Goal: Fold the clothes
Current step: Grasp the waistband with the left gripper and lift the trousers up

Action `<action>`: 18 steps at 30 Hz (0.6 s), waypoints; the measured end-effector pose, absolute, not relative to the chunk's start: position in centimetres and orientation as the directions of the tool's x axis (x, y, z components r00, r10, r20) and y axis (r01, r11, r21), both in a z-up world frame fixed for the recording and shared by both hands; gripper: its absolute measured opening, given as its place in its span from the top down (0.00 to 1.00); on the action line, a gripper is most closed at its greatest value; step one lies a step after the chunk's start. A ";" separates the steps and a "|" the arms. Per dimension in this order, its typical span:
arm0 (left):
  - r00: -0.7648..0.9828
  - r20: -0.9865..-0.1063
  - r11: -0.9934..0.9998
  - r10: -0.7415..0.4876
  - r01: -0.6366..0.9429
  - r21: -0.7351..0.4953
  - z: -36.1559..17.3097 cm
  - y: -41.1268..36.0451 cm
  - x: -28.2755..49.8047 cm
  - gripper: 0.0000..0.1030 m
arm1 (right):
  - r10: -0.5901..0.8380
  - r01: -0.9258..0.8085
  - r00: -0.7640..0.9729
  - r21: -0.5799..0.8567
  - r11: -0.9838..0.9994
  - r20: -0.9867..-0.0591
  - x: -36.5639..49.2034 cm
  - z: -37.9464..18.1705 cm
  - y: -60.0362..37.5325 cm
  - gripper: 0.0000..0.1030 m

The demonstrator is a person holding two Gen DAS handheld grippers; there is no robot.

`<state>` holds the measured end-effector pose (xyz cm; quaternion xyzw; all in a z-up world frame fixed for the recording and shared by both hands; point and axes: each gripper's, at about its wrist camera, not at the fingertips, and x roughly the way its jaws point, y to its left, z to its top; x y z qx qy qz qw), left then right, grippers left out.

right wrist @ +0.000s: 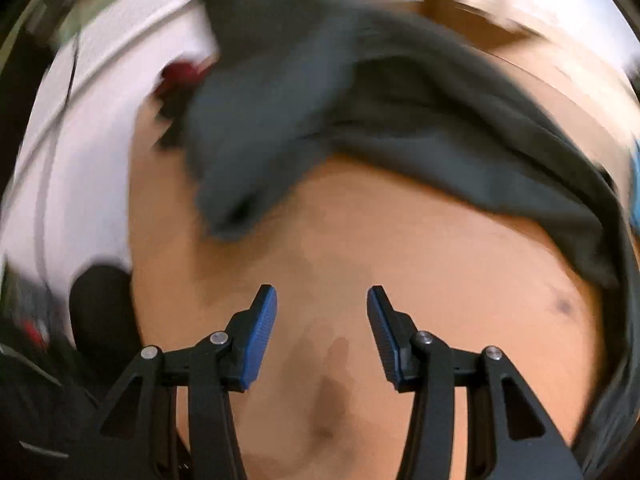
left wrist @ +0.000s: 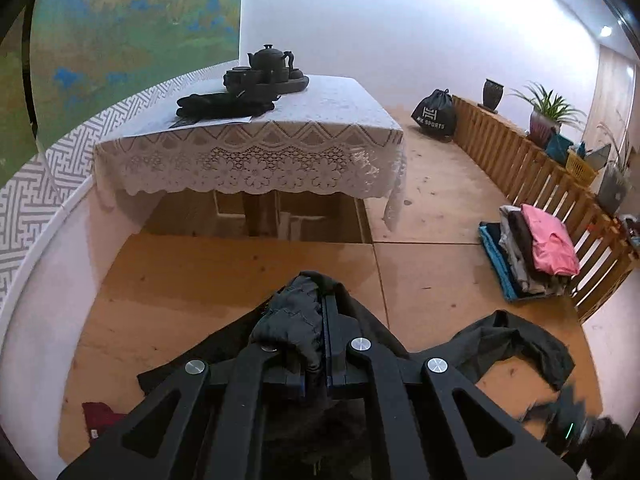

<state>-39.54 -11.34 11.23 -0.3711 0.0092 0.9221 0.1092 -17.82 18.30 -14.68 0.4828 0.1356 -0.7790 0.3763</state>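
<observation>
A dark grey garment point(left wrist: 296, 320) is bunched between the jaws of my left gripper point(left wrist: 320, 312), which is shut on it and holds it lifted over the wooden floor point(left wrist: 224, 272); the rest of the cloth trails down and to the right point(left wrist: 516, 344). In the blurred right wrist view the same dark grey garment point(right wrist: 400, 120) hangs and drapes across the upper part of the picture. My right gripper point(right wrist: 322, 300) stands open below it over bare floor, blue pads point(right wrist: 262, 336) apart, nothing between them.
Ahead stands a low table point(left wrist: 256, 148) with a lace cloth, a tea set point(left wrist: 268, 70) and dark folded clothes point(left wrist: 224, 104). A stack of folded clothes point(left wrist: 532, 248) lies at the right by a wooden slat fence point(left wrist: 520, 160). A dark red garment point(left wrist: 100, 416) lies at lower left.
</observation>
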 end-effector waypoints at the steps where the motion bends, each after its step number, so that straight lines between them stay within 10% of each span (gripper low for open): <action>1: -0.700 -0.686 -0.976 0.198 -0.207 -0.070 11.3 -11.5 -39.5 0.95 | -0.453 0.743 -0.259 0.123 -0.658 -0.853 -17.1 -14.7 16.7 0.55; 10: -0.694 -0.697 -0.978 0.181 -0.205 -0.050 11.5 -12.3 -38.5 0.95 | -0.453 0.810 -0.358 -0.030 -0.586 -0.816 -18.5 -15.8 8.2 0.55; 12: -0.696 -0.697 -0.980 0.171 -0.196 -0.044 11.5 -12.8 -38.4 0.95 | -0.466 0.814 -0.329 0.004 -0.581 -0.821 -19.9 -16.1 7.8 0.99; 18: -0.732 -0.671 -0.990 0.117 -0.138 -0.022 12.5 -15.7 -37.6 0.95 | -0.426 0.734 -0.431 -0.035 -0.678 -0.795 -21.1 -8.5 13.6 0.98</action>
